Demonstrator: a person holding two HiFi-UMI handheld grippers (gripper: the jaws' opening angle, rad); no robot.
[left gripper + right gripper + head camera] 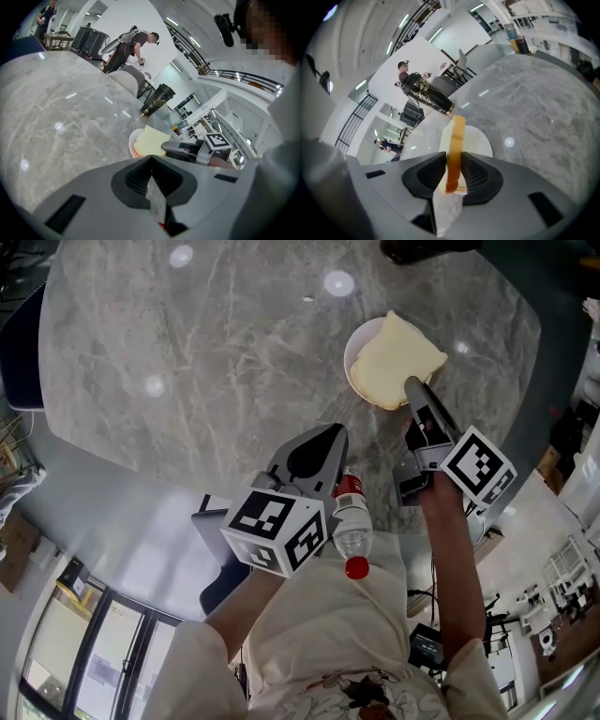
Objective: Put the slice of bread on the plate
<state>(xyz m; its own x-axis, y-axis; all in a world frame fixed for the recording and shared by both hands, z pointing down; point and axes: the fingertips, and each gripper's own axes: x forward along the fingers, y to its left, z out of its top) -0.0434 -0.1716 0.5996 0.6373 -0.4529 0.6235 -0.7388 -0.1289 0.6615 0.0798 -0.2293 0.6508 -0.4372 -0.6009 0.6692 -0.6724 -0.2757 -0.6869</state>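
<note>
Grip on bread slice [398, 360] by right gripper [413, 383]: pads pressed on both faces at near edge. Hung over plate [352, 352], covering most of it; contact with plate unclear. Left gripper [330, 435] pinched shut, holding nothing, well short of plate on near side. Dark tumbler [429, 99] just beyond plate on marble table [187, 362].

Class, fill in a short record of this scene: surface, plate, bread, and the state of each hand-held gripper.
surface: grey marble table
plate: white plate, on the table
bread: slice of bread, over the plate
right hand-held gripper: jaws clamped on the bread's edge
left hand-held gripper: jaws together, back from the plate
beyond the plate: black and gold tumbler
</note>
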